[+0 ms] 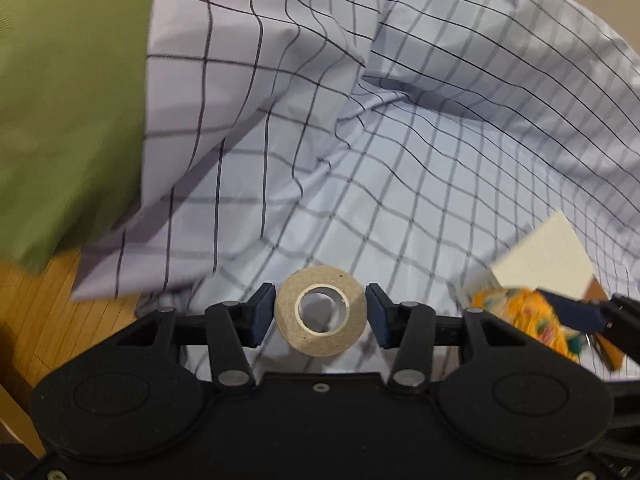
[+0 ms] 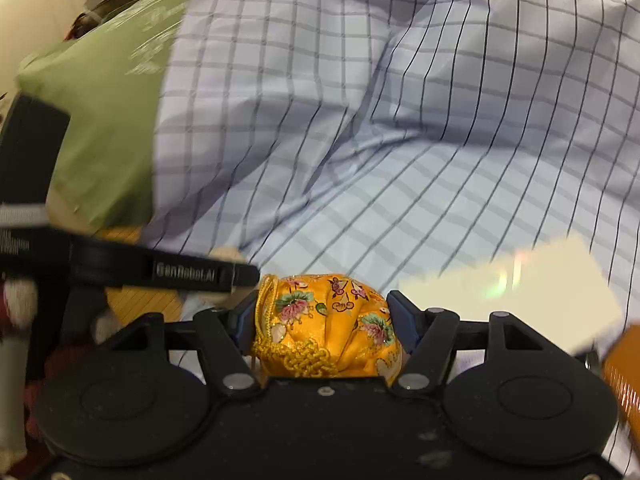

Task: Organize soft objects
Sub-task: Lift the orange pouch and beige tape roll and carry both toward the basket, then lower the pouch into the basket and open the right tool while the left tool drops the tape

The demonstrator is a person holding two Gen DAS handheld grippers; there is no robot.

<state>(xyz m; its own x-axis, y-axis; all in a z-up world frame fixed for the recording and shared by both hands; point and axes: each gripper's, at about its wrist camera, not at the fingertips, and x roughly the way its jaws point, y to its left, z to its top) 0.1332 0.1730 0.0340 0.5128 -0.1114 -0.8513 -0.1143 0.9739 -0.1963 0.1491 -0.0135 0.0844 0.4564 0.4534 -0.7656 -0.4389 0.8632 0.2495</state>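
Checked sheet (image 1: 400,140) beside green pillow (image 1: 60,100)

**Checked bedding, green pillow, wood floor underneath**

So the main surface here is a bed (image 1: 400,200) covered in pale lavender sheet with a dark grid check. On top of it sits a rumpled duvet (image 1: 248,80) in the same checked fabric, bunched up with deep folds toward the back. A green pillow (image 1: 68,112) lies at the left edge, touching the duvet. There's a cream-coloured flat box (image 2: 512,292) at the right, blurry. Honey-toned wood floor (image 1: 36,312) shows at lower left.
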